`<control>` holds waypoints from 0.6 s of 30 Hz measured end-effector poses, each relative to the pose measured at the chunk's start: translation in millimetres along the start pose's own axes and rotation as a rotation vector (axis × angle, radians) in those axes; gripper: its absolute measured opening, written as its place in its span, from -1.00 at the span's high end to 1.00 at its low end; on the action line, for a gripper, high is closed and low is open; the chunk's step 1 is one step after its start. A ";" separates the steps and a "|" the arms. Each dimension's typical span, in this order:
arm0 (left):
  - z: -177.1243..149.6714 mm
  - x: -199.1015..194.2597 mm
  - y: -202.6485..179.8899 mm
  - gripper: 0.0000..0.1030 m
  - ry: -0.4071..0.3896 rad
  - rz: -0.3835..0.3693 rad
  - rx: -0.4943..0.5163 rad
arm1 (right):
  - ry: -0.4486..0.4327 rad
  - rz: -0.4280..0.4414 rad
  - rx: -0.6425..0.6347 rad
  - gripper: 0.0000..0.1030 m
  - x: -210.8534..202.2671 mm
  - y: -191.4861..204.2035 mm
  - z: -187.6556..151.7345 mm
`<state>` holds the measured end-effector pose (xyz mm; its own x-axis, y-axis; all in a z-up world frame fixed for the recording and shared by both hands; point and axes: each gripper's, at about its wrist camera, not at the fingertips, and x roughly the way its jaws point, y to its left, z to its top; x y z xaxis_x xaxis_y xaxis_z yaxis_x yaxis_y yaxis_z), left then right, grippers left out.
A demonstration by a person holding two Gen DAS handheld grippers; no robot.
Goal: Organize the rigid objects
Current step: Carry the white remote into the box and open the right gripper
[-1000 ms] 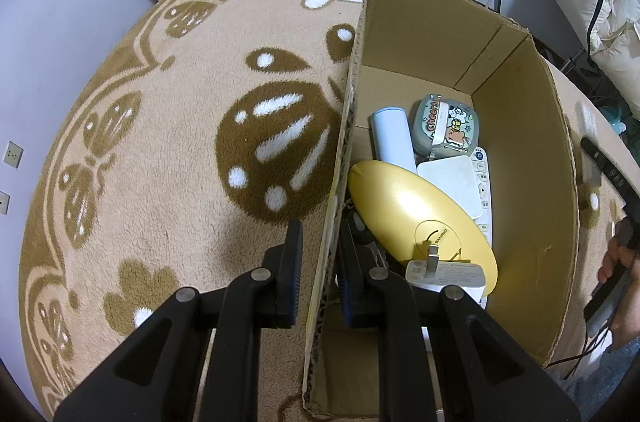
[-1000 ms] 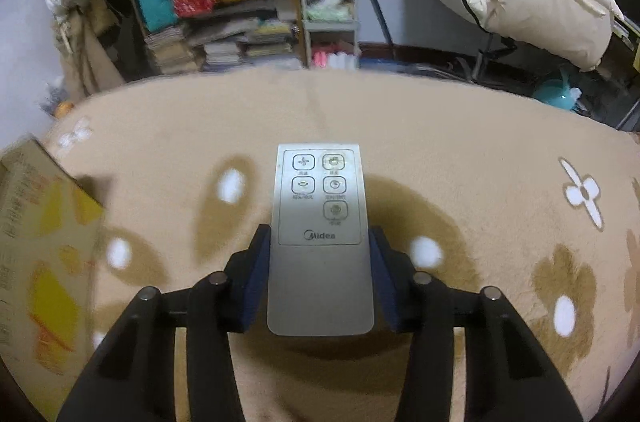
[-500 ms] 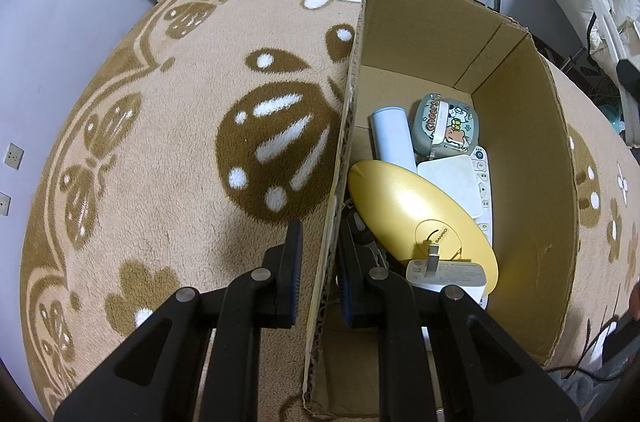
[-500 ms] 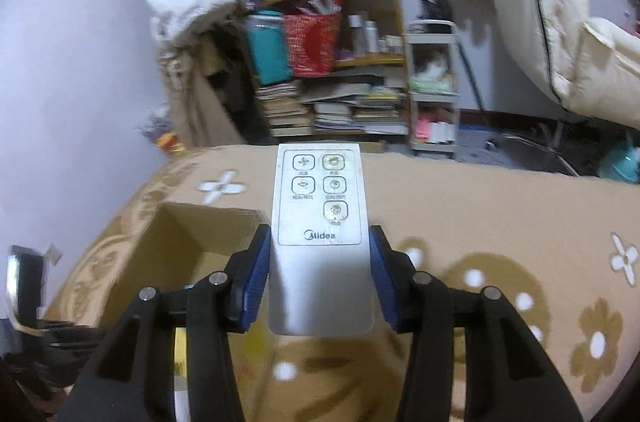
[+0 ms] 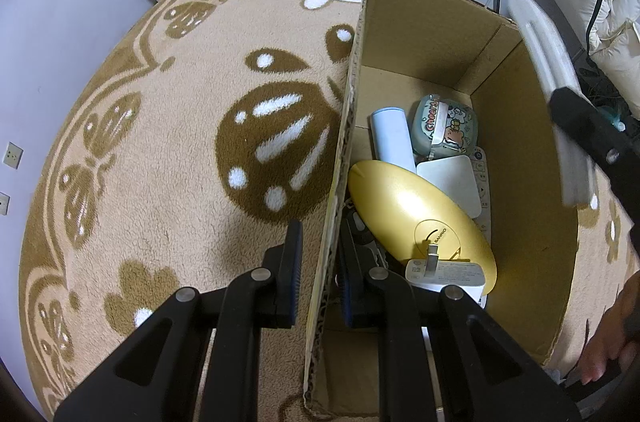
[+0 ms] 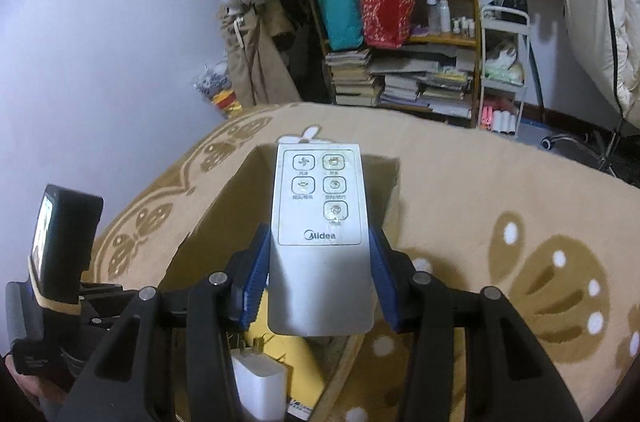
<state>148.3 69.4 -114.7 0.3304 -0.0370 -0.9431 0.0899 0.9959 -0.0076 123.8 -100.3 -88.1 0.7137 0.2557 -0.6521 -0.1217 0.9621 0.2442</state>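
Gripping the remote (image 6: 320, 238) by its sides, long axis running straight ahead, the right claw (image 6: 318, 286) hangs above the box (image 5: 520, 158), directly beneath, while the left claw (image 5: 318, 262) straddles its near wall, loosely.

Left gripper (image 5: 318, 264) straddles a cardboard box (image 5: 520, 126) wall.
Inside lie a gold oval dish (image 5: 404, 206) and white charger (image 5: 448, 276).

Beige patterned rug (image 5: 168, 158) — cluttered bookshelf (image 6: 404, 62) and white cart (image 6: 504, 70) behind
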 end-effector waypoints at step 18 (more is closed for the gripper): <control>-1.6 -2.4 -1.2 0.69 -0.013 -0.004 -0.019 | 0.081 -0.012 -0.016 0.00 8.8 9.8 -9.5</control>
<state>145.9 68.4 -112.9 0.3422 -0.0424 -0.9387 0.0733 0.9971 -0.0183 122.4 -87.6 -98.3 0.6574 0.2499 -0.7109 -0.1248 0.9665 0.2244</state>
